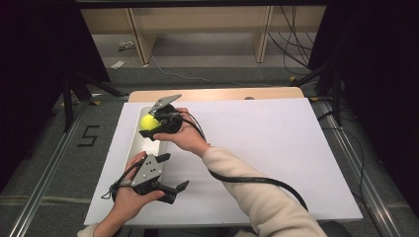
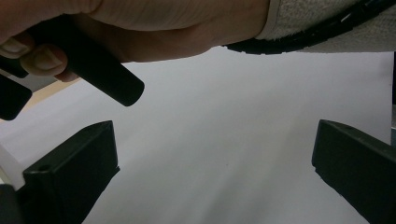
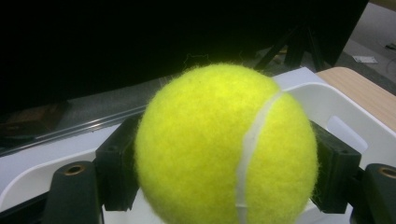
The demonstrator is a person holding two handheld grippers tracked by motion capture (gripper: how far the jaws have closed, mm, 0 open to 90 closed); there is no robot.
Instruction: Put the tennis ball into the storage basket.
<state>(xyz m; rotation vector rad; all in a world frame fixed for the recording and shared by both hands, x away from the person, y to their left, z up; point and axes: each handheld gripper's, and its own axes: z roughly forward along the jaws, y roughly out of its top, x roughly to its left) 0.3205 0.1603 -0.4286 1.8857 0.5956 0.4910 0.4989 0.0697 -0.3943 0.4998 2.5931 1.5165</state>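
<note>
High view: the right gripper [image 1: 157, 120] is clamped on a tennis ball [image 1: 146, 122] and held over the white tray [image 1: 140, 146] at the left of the white board [image 1: 276, 148]. The ball sits at the gripper's tip, on its far-left side as I stand, with the tray floor directly beneath it.

Right gripper view: the ball [image 3: 226, 144] is pinched between the two black jaws, one pad pressed to each flank, the white seam running down its right half. Behind and below the jaws, the tray wall [image 3: 336, 105] with its handle cut-out is visible. I cannot tell whether the ball touches the tray floor or hangs just above it.

Left gripper [image 1: 170, 191]: jaws stand wide apart, nothing between them. It rests low on the board, nearer the person than the tray, well apart from the ball. Left gripper view: bare white board [image 2: 233, 140] ahead of the spread jaws, and the person's right hand [image 2: 140, 28] and sleeve crossing above.

Progress, as I judge it: pickup is done and the ball has been brought to the tray. If the tray is the destination, what remains is lowering the last bit, opening the jaws, and drawing the gripper clear. No other balls are seen on the board, so this looks like the final stretch.
</note>
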